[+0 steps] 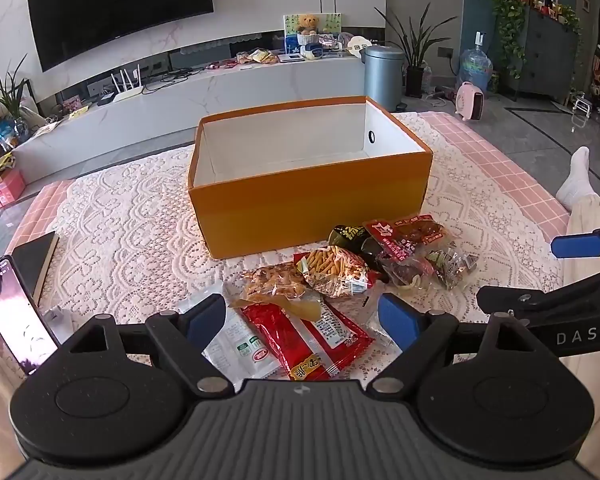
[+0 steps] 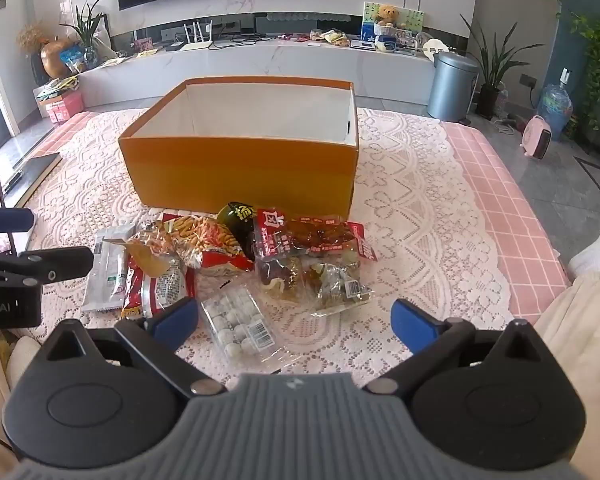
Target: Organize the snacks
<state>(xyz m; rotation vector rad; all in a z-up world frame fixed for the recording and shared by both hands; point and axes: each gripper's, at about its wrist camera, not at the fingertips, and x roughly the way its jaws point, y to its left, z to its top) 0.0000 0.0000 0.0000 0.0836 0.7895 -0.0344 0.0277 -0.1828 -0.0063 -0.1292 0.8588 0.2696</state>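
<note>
A lace cloth point(image 2: 400, 208) covers the table. On it stands an orange cardboard box point(image 2: 240, 168), white inside, with crinkly snack packets point(image 2: 236, 248) heaped just before it. The left gripper point(image 1: 302, 318), its neighbour lettered "DAS", and the right gripper point(image 2: 296, 322) both gape, released.

I see the box point(image 1: 308, 204) as matt orange cardboard with a plain white paper-like lining. White openwork lace point(image 1: 132, 240) covers a smooth pink checked cloth point(image 1: 496, 160) on the tabletop. The snack packets point(image 2: 236, 264) are glossy crinkled plastic film, some clear, one long red sachet point(image 1: 312, 340) shiny. My left tongs point(image 1: 304, 316) look like matt black plastic with blue pads point(image 1: 396, 316); their grey housing is ribbed.
</note>
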